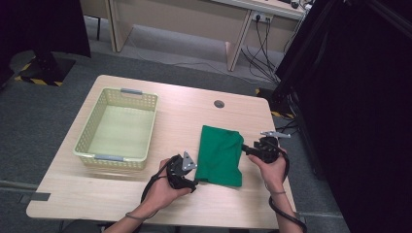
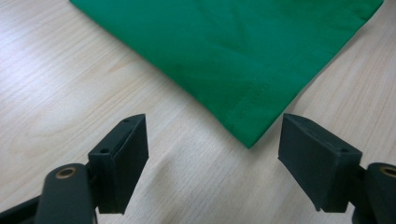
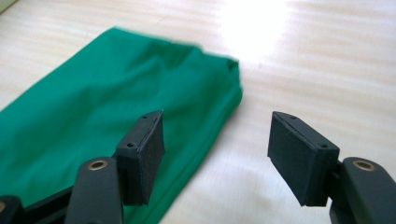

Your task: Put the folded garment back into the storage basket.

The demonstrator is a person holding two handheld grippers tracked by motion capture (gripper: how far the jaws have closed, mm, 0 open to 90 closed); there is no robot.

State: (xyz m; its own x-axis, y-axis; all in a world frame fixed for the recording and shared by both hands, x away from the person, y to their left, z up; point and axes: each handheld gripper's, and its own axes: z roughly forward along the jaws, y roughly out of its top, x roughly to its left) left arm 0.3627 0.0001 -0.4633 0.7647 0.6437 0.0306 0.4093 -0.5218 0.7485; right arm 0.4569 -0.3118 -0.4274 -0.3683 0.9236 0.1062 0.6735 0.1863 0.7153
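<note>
Basket: a pale yellow lattice basket [image 1: 82,145] is seen at the centre left of the high view, standing on the desk [image 1: 170,104].
Left tongs: the left tongs [image 1: 193,180] are held at the lower centre, just beside the near left corner of the cloth; the jaws are set apart, with nothing gripped.
Cloth: a folded green cloth [image 1: 219,154] is laid flat on the desk, right of centre, between the two tongs.
Right tongs: the right tongs [image 1: 246,148] are held at the cloth's right edge; the jaws are parted, and nothing is clamped.
</note>
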